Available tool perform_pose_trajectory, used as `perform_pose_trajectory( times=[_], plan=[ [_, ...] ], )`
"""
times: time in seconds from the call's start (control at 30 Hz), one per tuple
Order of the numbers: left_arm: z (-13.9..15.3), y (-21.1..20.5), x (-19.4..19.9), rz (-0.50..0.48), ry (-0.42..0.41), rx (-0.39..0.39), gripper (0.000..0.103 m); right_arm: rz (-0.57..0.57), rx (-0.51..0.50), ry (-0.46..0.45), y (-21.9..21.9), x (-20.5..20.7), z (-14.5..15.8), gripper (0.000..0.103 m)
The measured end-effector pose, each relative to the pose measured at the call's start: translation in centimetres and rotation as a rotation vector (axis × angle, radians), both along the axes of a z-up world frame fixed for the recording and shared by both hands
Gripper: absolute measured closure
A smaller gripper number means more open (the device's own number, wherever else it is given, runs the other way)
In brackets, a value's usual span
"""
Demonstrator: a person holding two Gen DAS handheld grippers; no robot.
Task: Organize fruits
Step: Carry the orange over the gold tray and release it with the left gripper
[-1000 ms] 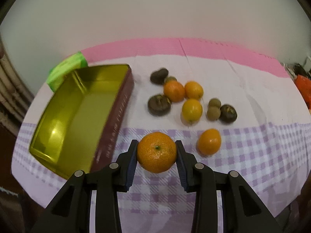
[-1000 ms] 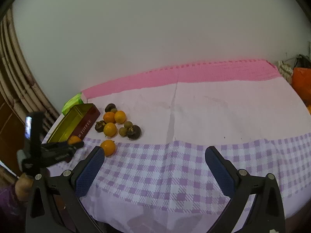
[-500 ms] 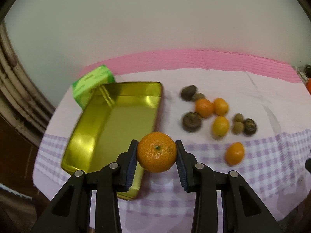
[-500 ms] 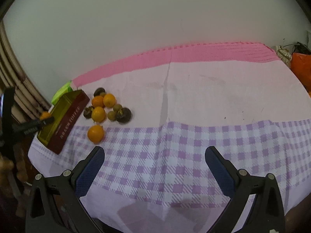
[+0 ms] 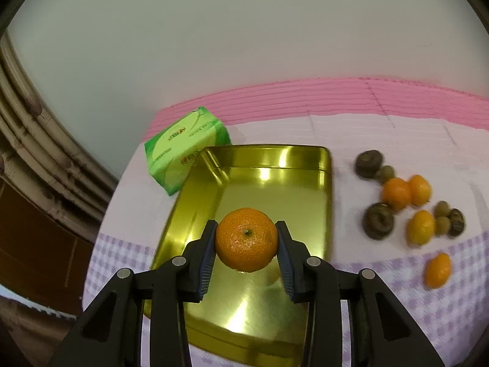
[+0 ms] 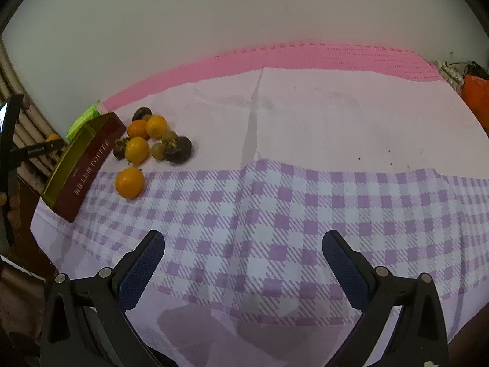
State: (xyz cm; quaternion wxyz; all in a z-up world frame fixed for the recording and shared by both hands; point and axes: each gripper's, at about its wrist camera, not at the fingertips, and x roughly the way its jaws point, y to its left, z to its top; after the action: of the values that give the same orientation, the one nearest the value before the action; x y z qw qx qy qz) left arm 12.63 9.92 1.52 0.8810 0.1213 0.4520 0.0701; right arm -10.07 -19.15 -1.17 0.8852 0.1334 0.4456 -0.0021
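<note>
Jaws of the left gripper [image 5: 247, 241] are clamping a mandarin [image 5: 246, 239] above the gold tin [image 5: 324, 189] — the right gripper [image 6: 243, 258] is gaping wide, holding nothing.

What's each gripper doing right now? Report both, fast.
Left gripper: closed on the orange, held above the gold tin.
Right gripper: open, holding nothing, over the checked tablecloth.
</note>
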Motion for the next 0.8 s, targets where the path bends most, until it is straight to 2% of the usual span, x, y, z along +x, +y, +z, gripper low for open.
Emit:
perform_pose_trajectory(
  times=[0.6, 0.8],
  plan=[
    [-4.2, 3.7, 7.8, 0.024, 0.080, 0.119, 0.064, 0.017, -0.031, 0.080, 0.3, 0.9, -2.2, 0.000],
    [-5.5, 4.3, 10.3, 0.029, 0.125, 0.101, 0.064, 0.061, -0.040, 0.052, 1.1, 1.2, -1.8, 0.000]
  ],
)
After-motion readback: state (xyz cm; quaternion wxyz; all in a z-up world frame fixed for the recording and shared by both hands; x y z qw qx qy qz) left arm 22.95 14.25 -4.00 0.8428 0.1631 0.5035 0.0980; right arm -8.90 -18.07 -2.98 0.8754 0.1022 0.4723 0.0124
